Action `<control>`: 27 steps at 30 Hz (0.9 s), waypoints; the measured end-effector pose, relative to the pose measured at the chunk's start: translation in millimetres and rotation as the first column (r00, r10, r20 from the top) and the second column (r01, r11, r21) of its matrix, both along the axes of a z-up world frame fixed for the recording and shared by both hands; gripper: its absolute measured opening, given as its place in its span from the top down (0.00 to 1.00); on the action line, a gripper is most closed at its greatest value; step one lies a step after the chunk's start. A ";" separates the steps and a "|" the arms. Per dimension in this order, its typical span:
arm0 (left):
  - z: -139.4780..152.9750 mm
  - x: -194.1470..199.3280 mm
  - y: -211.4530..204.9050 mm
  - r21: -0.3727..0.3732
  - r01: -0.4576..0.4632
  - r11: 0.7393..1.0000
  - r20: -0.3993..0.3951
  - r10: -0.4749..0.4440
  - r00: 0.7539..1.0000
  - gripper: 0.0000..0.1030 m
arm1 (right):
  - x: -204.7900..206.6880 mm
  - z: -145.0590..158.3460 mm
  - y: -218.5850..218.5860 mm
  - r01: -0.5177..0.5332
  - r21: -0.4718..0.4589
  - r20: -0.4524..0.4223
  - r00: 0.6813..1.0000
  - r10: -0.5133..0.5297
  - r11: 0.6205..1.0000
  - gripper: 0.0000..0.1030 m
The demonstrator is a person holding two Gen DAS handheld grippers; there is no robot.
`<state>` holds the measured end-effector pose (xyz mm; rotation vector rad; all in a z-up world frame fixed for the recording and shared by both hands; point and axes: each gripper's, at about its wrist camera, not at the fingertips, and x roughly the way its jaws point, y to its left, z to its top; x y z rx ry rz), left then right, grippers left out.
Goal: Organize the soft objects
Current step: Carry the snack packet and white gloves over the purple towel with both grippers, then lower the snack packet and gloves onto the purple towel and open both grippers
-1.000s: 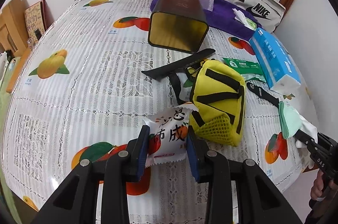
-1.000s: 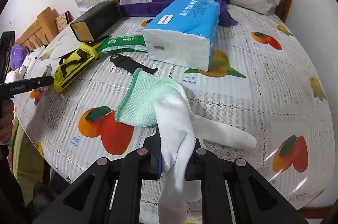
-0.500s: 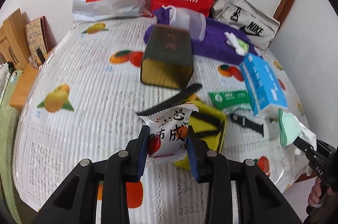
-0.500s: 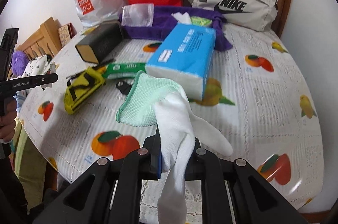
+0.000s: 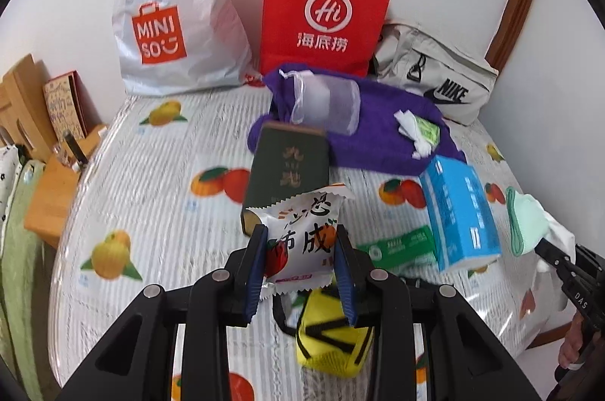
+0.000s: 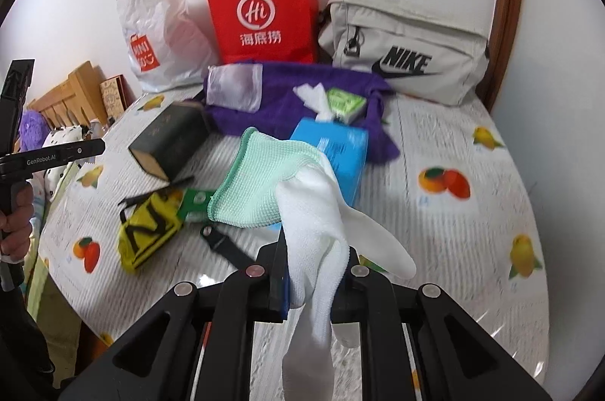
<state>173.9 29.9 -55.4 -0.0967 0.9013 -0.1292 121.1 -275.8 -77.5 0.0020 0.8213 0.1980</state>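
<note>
A: Left gripper (image 5: 299,251)?
B: Clamped on a white crinkled snack packet (image 5: 298,238), held between the jaws above the yellow mesh pouch (image 5: 329,333).
A: Right gripper (image 6: 315,282)?
B: Pinching a white knit glove with mint-green cuff (image 6: 298,212); cuff ahead of the jaws, fingers dangling.

White plastic bag (image 5: 177,15), 11 o'clock: "MINISO" on an orange patch
Red paper bag (image 5: 325,11), 12 o'clock: "Hi" in a ring, "海底捞" beneath
Grey sling bag (image 6: 408,49), 1 o'clock: "NIKE" with swoosh
Snack packet (image 5: 302,238), centre: "成"
Other gripper's arm (image 6: 53,155), 9 o'clock: "GenRobot.AI"
</note>
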 end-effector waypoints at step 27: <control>27.5 99.0 -13.0 0.044 0.019 0.999 0.030 -0.020 0.999 0.69 | 111.2 35.3 7.3 0.000 -0.013 0.050 0.999 0.000 1.000 0.87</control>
